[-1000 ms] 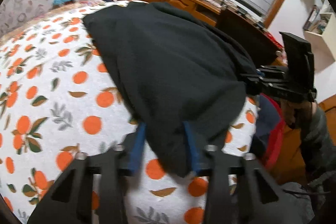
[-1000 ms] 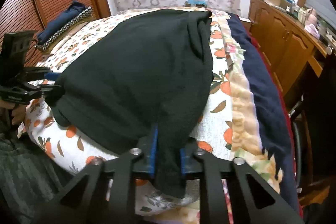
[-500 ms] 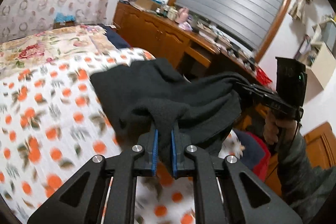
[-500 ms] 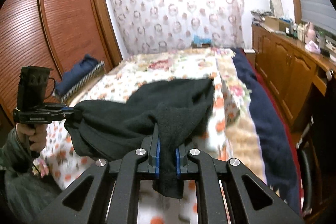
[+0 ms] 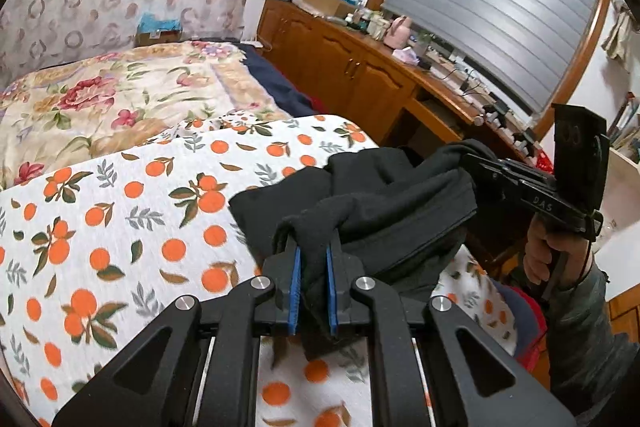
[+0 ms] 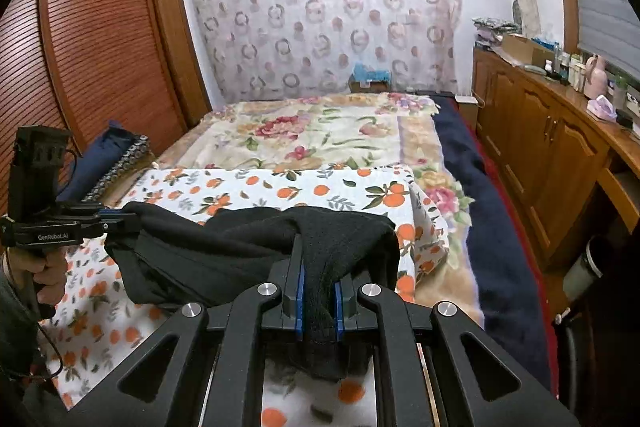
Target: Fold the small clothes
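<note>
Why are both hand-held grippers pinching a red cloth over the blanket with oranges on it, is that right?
Almost. The cloth is black, not red, as the left wrist view shows. Both the left hand-held gripper and the right hand-held gripper pinch it over the orange-print blanket.

Matt, fuzzy black cloth garment point(image 5: 384, 203)

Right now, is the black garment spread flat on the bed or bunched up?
Bunched up. The black garment hangs slack and creased between the left gripper and right gripper, each shut on an edge, above the orange-print cloth.
</note>
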`<state>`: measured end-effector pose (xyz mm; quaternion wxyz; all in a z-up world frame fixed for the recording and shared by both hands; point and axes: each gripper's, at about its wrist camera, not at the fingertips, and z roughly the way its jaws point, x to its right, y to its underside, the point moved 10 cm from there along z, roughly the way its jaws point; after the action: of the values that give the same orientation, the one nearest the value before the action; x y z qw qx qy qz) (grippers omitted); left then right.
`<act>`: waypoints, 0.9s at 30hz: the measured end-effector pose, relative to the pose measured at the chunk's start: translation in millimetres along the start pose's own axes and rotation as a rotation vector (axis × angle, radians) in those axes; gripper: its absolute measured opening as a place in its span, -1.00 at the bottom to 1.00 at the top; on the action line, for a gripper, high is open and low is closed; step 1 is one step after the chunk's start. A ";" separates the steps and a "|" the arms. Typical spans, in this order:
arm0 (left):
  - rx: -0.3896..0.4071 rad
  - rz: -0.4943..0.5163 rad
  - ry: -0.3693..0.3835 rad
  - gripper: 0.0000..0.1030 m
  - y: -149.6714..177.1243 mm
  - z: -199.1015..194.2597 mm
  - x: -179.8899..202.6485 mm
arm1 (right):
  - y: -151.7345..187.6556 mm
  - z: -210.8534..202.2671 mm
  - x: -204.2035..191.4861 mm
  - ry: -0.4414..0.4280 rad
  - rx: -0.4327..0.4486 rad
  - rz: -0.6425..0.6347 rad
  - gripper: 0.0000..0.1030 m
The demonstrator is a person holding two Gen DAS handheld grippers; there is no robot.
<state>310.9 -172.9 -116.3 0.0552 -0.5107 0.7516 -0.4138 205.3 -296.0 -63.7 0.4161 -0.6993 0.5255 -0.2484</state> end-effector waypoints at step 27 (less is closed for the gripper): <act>-0.054 0.085 -0.065 0.56 26.6 -2.0 -24.0 | 1.7 -18.7 7.9 0.075 -0.049 -0.075 0.01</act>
<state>302.0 -148.6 -141.2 0.0832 -0.4927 0.7814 -0.3738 192.3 -309.6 -55.9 0.3694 -0.7186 0.5202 -0.2767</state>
